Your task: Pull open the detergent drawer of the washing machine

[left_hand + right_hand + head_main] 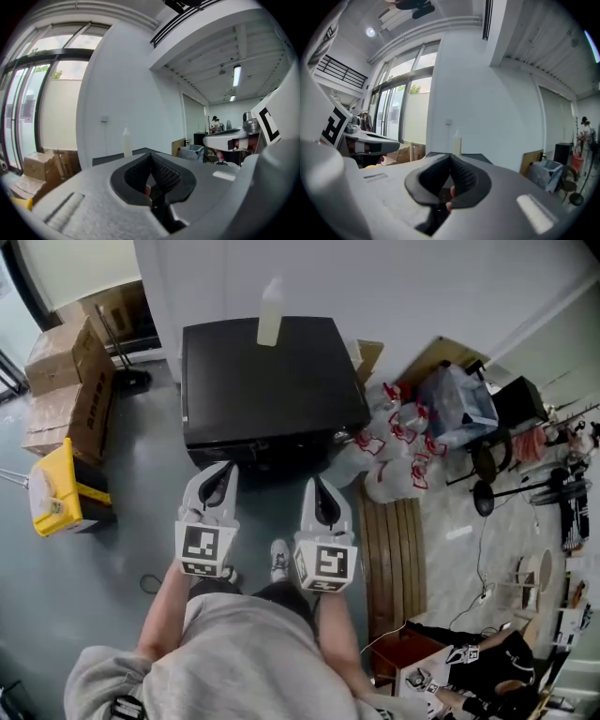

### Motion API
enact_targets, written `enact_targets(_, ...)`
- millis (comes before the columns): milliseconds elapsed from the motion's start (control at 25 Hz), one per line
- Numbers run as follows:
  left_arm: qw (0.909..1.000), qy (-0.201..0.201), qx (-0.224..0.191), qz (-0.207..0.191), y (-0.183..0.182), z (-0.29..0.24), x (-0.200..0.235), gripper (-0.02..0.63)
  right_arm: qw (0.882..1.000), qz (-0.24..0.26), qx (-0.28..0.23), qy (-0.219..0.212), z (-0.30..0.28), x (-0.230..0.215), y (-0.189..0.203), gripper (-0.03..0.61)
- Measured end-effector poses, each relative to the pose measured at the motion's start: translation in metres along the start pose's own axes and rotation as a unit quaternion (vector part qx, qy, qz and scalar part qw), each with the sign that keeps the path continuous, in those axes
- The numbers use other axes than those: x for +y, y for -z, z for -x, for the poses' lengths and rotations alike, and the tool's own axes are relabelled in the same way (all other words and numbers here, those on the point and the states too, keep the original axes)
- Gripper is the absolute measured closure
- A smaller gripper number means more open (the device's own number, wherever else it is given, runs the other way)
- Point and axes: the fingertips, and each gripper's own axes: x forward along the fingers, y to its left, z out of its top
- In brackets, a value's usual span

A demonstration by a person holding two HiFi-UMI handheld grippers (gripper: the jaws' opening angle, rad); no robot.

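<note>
Standing against the white wall, the black washing machine (272, 381) shows only its top and a strip of its front, so the detergent drawer cannot be made out. A pale bottle (269, 320) stands at its back edge. Just before the machine, the left claw (219, 472) and right claw (319, 489) are both closed and empty, side by side and apart.

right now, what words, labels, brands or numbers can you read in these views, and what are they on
None can be read in any view.
White bags: red print, too small to read.
Left marker cube and right marker cube: black square patterns, not words.
Bottle and cardboard boxes: no legible label.
</note>
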Motion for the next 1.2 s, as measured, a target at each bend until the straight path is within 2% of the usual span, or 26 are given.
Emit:
enact_targets(320,0.9937,-0.099,0.039,0.035,0.027,-0.010,0.027,0.603,0.994,0.001,0.033,-0.108,-0.054,0.012,0.021,0.574)
enact_targets(600,0.9837,-0.154,0.069,0.062,0.059,-0.004,0.048,0.603,0.980,-0.010,0.070,-0.184,-0.085,0.048,0.056,0.574)
enact_targets(880,0.9752,-0.179,0.098,0.086,0.105,0.004,0.066,0.603,0.969,-0.014,0.105,-0.225,-0.104,0.083,0.097,0.574)
enact_targets(1200,0.9725,-0.175,0.116,0.100,0.162,-0.002,0.083,0.603,0.965,-0.023,0.130,-0.227,-0.124,0.109,0.152,0.574)
